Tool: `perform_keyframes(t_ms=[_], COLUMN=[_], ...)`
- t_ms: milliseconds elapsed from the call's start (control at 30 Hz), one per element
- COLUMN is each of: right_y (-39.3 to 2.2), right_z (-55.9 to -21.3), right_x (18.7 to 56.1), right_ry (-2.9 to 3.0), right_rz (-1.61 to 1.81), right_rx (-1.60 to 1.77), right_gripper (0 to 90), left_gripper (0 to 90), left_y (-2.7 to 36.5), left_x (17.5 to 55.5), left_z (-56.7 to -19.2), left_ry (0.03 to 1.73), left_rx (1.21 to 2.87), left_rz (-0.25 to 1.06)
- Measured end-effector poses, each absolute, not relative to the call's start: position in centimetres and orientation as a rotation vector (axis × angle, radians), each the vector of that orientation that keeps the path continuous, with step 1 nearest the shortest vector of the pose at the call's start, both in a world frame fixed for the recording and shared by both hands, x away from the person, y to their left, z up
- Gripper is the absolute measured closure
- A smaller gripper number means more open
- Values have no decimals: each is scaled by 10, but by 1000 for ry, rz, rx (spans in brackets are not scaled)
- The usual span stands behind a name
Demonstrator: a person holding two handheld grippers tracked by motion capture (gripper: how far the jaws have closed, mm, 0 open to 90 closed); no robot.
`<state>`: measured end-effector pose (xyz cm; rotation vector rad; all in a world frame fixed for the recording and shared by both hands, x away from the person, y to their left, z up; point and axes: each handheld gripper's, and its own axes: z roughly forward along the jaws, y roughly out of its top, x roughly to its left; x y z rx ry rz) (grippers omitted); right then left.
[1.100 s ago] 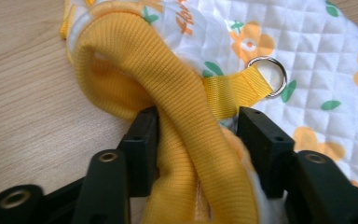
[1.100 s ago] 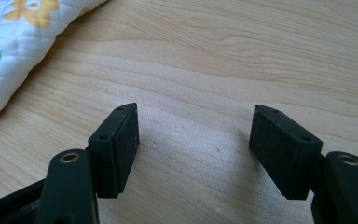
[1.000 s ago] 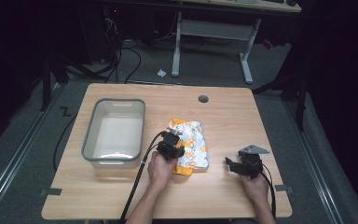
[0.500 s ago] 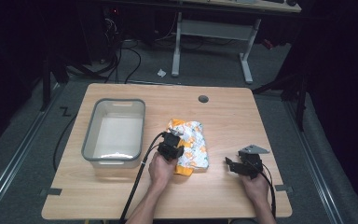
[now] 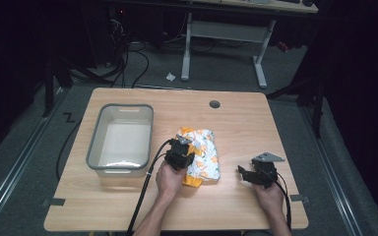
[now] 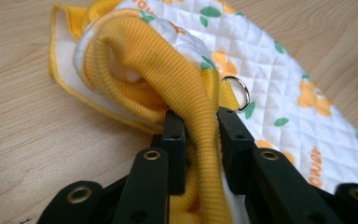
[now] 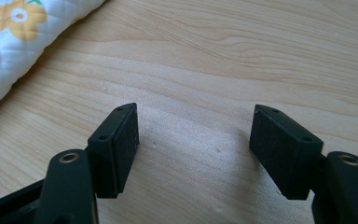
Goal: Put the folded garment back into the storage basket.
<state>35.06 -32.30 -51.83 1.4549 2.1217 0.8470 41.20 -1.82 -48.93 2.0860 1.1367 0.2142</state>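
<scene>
Left gripper view puts the left gripper (image 6: 200,140) clamped on a yellow ribbed fold (image 6: 177,79) of the quilted cloth (image 6: 279,93), a thick pinch between both jaws, with a metal ring (image 6: 237,91) just beyond them. From the high view that cloth (image 5: 204,152) lies bunched mid-table, just right of the grey tub (image 5: 120,140), and the left gripper (image 5: 179,153) sits at its near-left edge. The right gripper (image 5: 251,174) rests well to the right, jaws apart over bare table (image 5: 275,123), holding nothing. To my eye the step is a lift toward the tub: the pinch looks deep enough, but raise slowly so the trailing cloth clears the tub's rim, and keep the ring from snagging.
</scene>
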Motion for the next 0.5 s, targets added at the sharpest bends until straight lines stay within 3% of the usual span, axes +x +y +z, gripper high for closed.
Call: perform_keyframes(t_ms=[500], right_y=[-323], right_z=[-518], right_x=[351], right_ry=[2129], right_rz=[849], right_rx=[1447], right_gripper=[332], left_gripper=[757], left_y=[-7], left_x=[403], left_z=[-455], left_ry=[1091], left_rx=[2062], left_rz=[218])
